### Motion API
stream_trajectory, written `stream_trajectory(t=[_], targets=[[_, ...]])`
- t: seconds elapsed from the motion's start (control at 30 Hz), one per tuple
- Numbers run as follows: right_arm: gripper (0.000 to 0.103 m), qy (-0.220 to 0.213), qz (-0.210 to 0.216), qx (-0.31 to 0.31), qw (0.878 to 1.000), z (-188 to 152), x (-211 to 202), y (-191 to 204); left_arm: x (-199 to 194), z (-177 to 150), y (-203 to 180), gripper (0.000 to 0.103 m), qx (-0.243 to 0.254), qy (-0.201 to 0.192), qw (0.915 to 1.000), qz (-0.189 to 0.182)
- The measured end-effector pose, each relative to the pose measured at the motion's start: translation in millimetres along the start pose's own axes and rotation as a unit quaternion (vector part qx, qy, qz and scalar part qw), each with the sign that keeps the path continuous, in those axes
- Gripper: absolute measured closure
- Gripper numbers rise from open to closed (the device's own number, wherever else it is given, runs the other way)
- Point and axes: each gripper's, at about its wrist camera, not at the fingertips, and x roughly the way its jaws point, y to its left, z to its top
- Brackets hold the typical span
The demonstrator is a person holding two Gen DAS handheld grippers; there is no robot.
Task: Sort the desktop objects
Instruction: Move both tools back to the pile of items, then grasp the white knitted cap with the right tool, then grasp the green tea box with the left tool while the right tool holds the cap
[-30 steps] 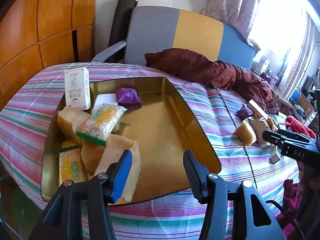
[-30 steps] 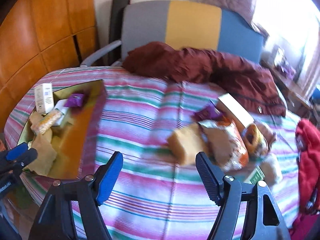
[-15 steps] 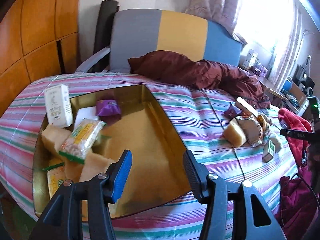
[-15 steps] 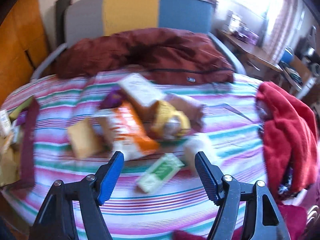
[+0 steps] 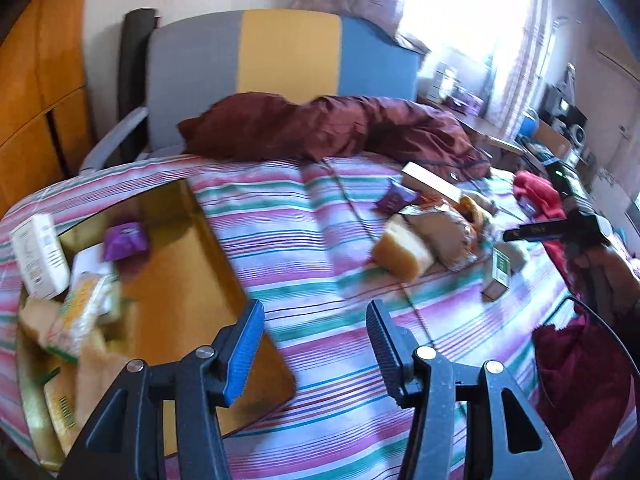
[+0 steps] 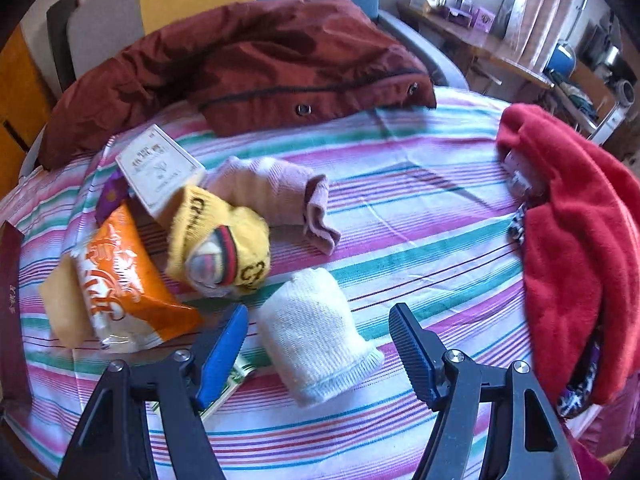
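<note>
A: Right gripper (image 6: 316,340) swings across the striped cloth (image 6: 400,208) and drops in over the loose pile. A second ago it was looking toward the gold tray; now the white rolled sock (image 6: 316,332) sits right between its fingers.

B: Gripping it?

A: No. The jaws stand apart, the pads clear of the knit on both sides. Nothing held. Just behind the white one lie the yellow sock bundle (image 6: 218,248) and the pink sock (image 6: 276,196), with the orange snack bag (image 6: 124,280) and a white box (image 6: 160,166) to their left, and a small green box (image 6: 230,380) poking out under the blue pad.

B: And the left?

A: Left gripper (image 5: 316,336) has drifted off the gold tray (image 5: 192,256), which slides to the left of its view. Its jaws also stand apart, empty, over bare cloth. The tray already holds a white carton (image 5: 38,256), a purple packet (image 5: 124,240) and yellow snack packs (image 5: 84,312).

B: So what does the shift mean?

A: My read: 1 drop-off is finished and the next pick is lining up. Snacks are going to the tray, so the sock may belong elsewhere, perhaps near the red fleece (image 6: 580,240).
</note>
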Motion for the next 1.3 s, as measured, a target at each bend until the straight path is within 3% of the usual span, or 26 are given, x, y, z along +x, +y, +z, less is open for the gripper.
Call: stream_trajectory(t=[0.2, 0.27, 0.33, 0.7, 1.13, 1.3], targets=[[0.033, 0.029, 0.017, -0.009, 0.999, 1.8, 15.9, 3.1, 24.2, 6.5, -40.0, 0.049, 0.044, 0.022, 0.9977, -0.046], [0.042, 0.038, 0.032, -0.015, 0.999, 0.9, 18.6, 6.1, 33.0, 7.4, -55.6, 0.049, 0.063, 0.031, 0.9955, -0.063], [0.044, 0.046, 0.038, -0.021, 0.998, -0.4, 21.2, 9.2, 42.2, 7.5, -71.1, 0.049, 0.082, 0.042, 0.9925, -0.081], [0.048, 0.032, 0.029, -0.039, 0.998, -4.6, 12.3, 17.4, 82.9, 13.0, -134.7, 0.049, 0.143, 0.077, 0.9765, -0.141], [0.048, 0.003, 0.012, -0.001, 1.000, 3.9, -2.0, -1.4, 123.5, 20.2, -197.7, 0.050, 0.207, 0.100, 0.9575, -0.174], [0.048, -0.003, 0.014, 0.001, 1.000, 4.0, -1.6, -3.3, 141.9, 24.0, -220.8, 0.050, 0.242, 0.103, 0.9499, -0.169]])
